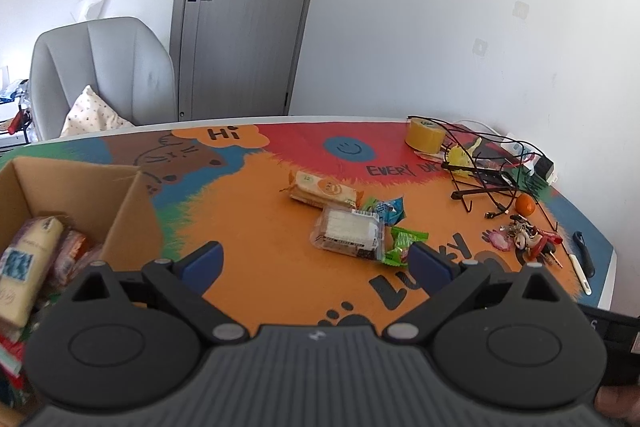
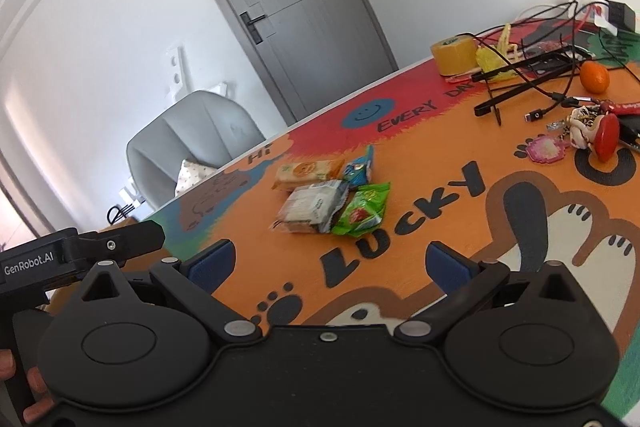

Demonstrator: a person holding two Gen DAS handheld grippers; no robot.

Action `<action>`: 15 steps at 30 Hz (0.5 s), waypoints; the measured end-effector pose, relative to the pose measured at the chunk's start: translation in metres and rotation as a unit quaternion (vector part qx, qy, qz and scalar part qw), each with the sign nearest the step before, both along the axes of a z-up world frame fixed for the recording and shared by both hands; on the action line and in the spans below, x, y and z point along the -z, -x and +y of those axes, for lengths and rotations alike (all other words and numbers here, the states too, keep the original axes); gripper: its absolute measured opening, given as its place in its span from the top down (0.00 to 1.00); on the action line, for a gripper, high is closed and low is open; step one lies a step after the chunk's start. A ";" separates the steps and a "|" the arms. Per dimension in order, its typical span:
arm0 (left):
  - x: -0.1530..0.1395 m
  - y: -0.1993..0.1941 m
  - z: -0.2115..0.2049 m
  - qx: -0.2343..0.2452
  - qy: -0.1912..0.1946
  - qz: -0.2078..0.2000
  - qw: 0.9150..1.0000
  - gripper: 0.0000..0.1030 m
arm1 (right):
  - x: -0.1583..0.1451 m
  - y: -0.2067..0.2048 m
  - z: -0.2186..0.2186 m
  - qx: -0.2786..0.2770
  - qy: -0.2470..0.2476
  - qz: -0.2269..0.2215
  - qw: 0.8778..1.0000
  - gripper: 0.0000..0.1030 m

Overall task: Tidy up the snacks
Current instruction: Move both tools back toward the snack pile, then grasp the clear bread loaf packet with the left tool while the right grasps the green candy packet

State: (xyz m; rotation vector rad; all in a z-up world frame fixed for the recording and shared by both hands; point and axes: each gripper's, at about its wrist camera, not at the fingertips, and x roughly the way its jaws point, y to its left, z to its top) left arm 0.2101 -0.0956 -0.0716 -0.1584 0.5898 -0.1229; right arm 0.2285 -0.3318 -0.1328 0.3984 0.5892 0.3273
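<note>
Snacks (image 1: pixel 348 223) lie ahead-right of left gripper (image 1: pixel 316 263), dead ahead of right gripper (image 2: pixel 330 259); both grippers spread apart, empty; box (image 1: pixel 132 203) w/ packed ones sits left.

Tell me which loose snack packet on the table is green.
The green packet at the pile's near right corner, beside the clear-wrapped cracker pack. The others are the orange-labelled biscuit pack and the blue packet behind.

A cartoon-printed table cover (image 1: pixel 256 211) glows orange, red and blue, lettered in black. Snack wrappers show green (image 2: pixel 362 211), blue (image 2: pixel 359 169) and orange-cream (image 2: pixel 308 173). A brown cardboard box (image 1: pixel 132 207) stands by; blue pads (image 2: pixel 212 263) tip black grippers.
</note>
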 end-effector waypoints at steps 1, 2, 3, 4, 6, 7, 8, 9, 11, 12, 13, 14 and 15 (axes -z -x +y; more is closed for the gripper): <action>0.000 -0.003 -0.002 0.001 -0.001 0.001 1.000 0.04 | 0.001 -0.003 -0.001 0.003 -0.003 0.001 1.000 0.00; 0.001 -0.008 -0.005 0.003 -0.003 0.002 1.000 0.04 | 0.002 -0.007 -0.003 0.005 -0.005 0.002 1.000 0.00; 0.001 -0.012 -0.007 0.005 -0.004 0.004 1.000 0.04 | 0.003 -0.010 -0.004 0.008 -0.007 0.003 1.000 0.00; 0.002 -0.017 -0.009 0.007 -0.004 0.005 1.000 0.04 | 0.003 -0.013 -0.005 0.009 -0.009 0.004 1.000 0.01; 0.003 -0.026 -0.013 0.009 -0.004 0.009 1.000 0.04 | 0.005 -0.021 -0.007 0.009 -0.013 0.006 1.000 0.03; 0.004 -0.031 -0.015 0.009 -0.004 0.011 1.000 0.04 | 0.006 -0.025 -0.008 0.009 -0.015 0.009 1.000 0.05; 0.005 -0.035 -0.016 0.009 -0.003 0.014 1.000 0.04 | 0.008 -0.029 -0.008 0.009 -0.018 0.012 1.000 0.09; 0.006 -0.040 -0.017 0.010 -0.003 0.016 1.000 0.04 | 0.010 -0.034 -0.009 0.009 -0.021 0.015 1.000 0.11; 0.009 -0.049 -0.021 0.011 -0.005 0.020 1.000 0.04 | 0.014 -0.042 -0.009 0.008 -0.024 0.023 0.999 0.20; 0.010 -0.053 -0.022 0.013 -0.005 0.022 1.000 0.04 | 0.016 -0.046 -0.008 0.008 -0.026 0.027 0.999 0.23; 0.012 -0.057 -0.023 0.014 -0.005 0.025 1.000 0.04 | 0.018 -0.050 -0.008 0.008 -0.028 0.031 0.999 0.26; 0.013 -0.061 -0.024 0.014 -0.004 0.027 1.000 0.04 | 0.021 -0.055 -0.008 0.007 -0.031 0.035 0.999 0.27; 0.015 -0.065 -0.025 0.013 -0.003 0.029 0.999 0.04 | 0.023 -0.059 -0.008 0.006 -0.033 0.040 0.999 0.28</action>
